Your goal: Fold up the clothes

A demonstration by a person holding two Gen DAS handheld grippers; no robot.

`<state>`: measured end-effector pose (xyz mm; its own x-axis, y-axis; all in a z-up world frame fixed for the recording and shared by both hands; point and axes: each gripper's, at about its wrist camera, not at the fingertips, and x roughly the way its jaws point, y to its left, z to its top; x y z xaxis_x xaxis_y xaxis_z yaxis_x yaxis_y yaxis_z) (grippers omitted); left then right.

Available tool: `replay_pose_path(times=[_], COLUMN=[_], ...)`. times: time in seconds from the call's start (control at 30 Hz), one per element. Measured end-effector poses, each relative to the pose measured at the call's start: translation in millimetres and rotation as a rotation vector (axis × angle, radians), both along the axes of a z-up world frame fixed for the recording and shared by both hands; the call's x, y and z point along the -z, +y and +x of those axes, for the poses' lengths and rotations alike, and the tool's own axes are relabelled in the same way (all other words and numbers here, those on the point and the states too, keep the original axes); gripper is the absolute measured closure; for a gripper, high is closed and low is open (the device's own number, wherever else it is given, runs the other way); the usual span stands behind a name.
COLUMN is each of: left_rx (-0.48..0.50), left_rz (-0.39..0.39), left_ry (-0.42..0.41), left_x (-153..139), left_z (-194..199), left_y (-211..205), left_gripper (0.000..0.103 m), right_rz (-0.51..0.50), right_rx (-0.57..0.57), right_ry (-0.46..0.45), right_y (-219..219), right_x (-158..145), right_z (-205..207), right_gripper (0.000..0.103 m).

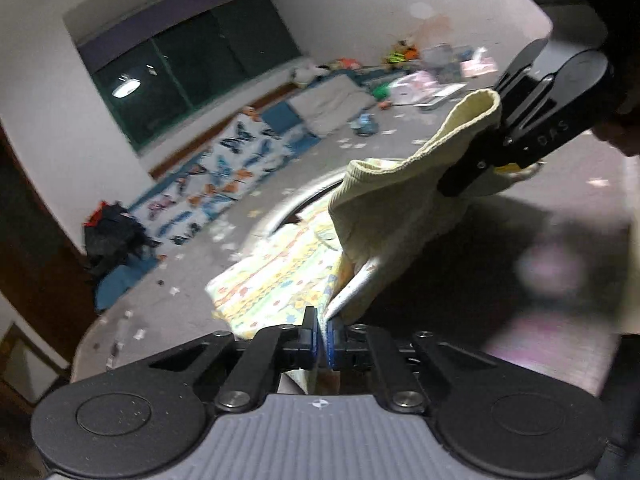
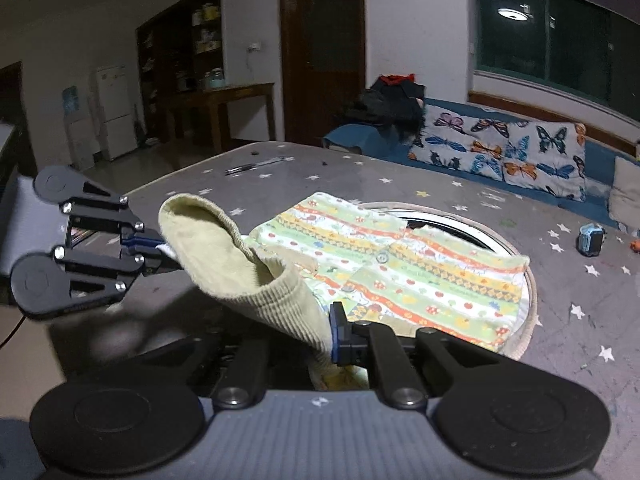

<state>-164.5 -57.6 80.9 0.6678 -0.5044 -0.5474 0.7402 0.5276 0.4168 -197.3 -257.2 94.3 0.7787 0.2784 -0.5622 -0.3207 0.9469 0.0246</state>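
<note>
Grey star-print table (image 1: 400, 148) fills the left wrist view: left gripper (image 1: 322, 338) clamped on the cream ribbed garment's (image 1: 384, 208) lower edge, right gripper (image 1: 486, 160) pinching its upper hem. Right wrist view: garment hangs slack between both tools, above a patterned shirt (image 2: 400, 264) lying flat. Judgement: draw the edges taut and level before laying the fold.

Left gripper (image 1: 323, 330) points down at a slant, its blue pads (image 1: 331, 342) pinched together on a thin edge of cloth. Right gripper (image 2: 326, 332) slants down too, jaws clamped tight on fabric, one pad (image 2: 339, 330) showing, and both sit raised, angled toward each other.
</note>
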Motion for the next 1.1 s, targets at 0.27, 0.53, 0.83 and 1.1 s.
replay_pose_path(times=[0.27,0.53,0.83,1.1], left_rx=[0.1,0.082,-0.06,-0.203], left_rz=[0.041,-0.018,-0.05,-0.047], left_ry=[0.174,0.265,0.333,0.39], left_x=[-25.2,-37.8,-22.9,24.9], left_z=[-47.9,-9.9,103.4,151.2], left_y=[25.2,21.0,-15.4,-38.4], left_gripper=[0.098,0.097,0.097,0.094], right_rz=[0.003,-0.024,-0.035,0.077], right_rx=[-0.125,-0.151,-0.1,0.122], right_ry=[0.104,0.146,0.214,0.277], right_y=[16.0,17.7,-5.6,-27.9], right_x=[-27.6,-43.2,-40.3,30.1], right_z=[-71.1,-51.2,63.2,131.9], right_gripper=[0.095,0.095,0.095,0.088])
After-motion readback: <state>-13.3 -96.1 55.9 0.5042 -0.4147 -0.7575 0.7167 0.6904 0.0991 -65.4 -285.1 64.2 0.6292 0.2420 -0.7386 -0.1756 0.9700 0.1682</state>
